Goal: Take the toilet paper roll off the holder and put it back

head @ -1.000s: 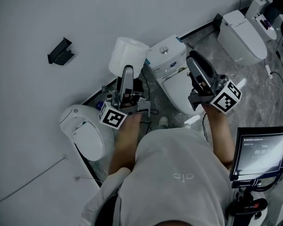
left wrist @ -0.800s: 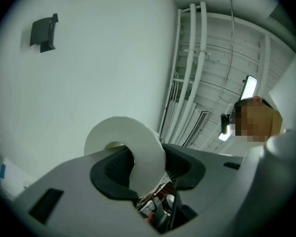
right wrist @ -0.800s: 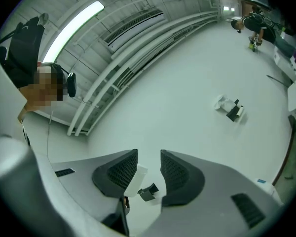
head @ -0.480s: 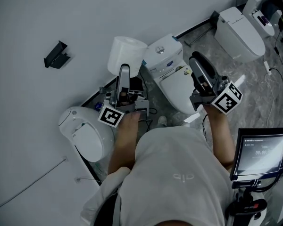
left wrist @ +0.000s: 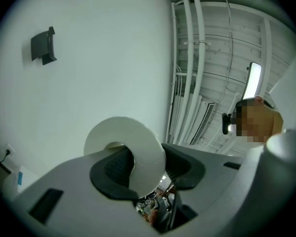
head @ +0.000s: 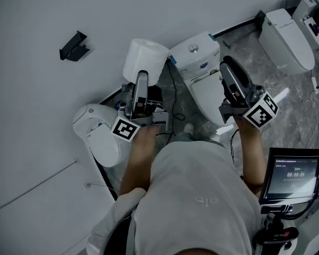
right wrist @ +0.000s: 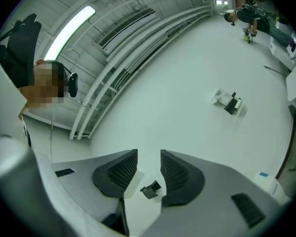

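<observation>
The left tongs [left wrist: 147,168] pinch the wall of the toilet paper roll [head: 144,60], one jaw inside the core and the other outside, so the core runs roughly along the jaws. Beside them, the right tongs [right wrist: 149,169] stand slightly spread with nothing between them. Farther off, the black holder [head: 74,45] sits bare on the white wall, up and left of the roll and well apart. The left tongs are nearer to it; the core probably needs lining up with the holder.
</observation>
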